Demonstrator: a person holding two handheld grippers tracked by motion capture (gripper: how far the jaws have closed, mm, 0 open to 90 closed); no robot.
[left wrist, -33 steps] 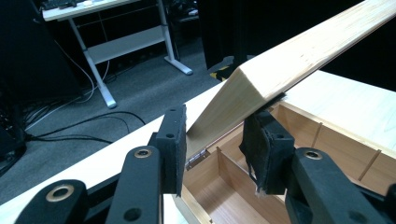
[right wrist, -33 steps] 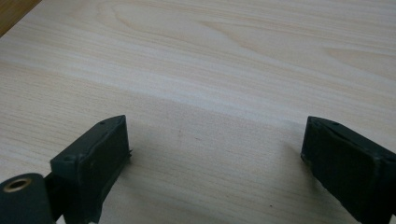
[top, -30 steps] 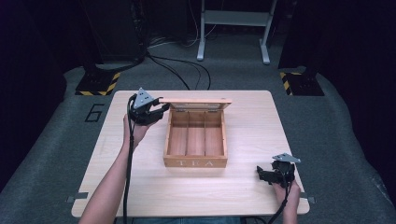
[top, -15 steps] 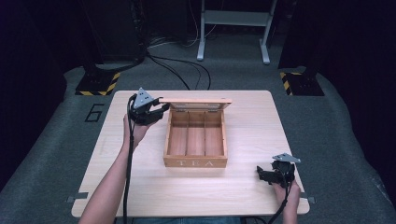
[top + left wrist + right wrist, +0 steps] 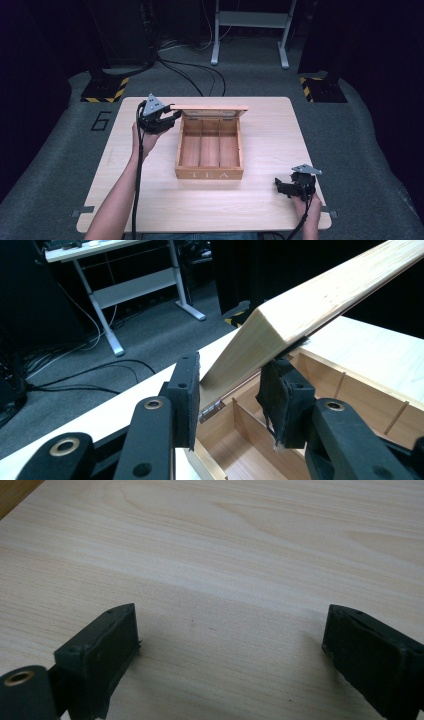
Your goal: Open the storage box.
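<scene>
From above, the wooden tea box (image 5: 210, 150) sits at the centre of the surface (image 5: 270, 130), its lid (image 5: 210, 107) raised along the far edge at 12 o'clock. Your left hand-held gripper (image 5: 167, 116) reaches in from 9 o'clock, forearm stretched up the left side. Its own view adds the detail: the pads (image 5: 186, 390) clench the lid's corner (image 5: 260, 335) above the hinge (image 5: 212, 410). Your right hand-held gripper (image 5: 282, 186) rests at 4 o'clock, well apart from the box; its own view shows the jaws released over bare wood.
</scene>
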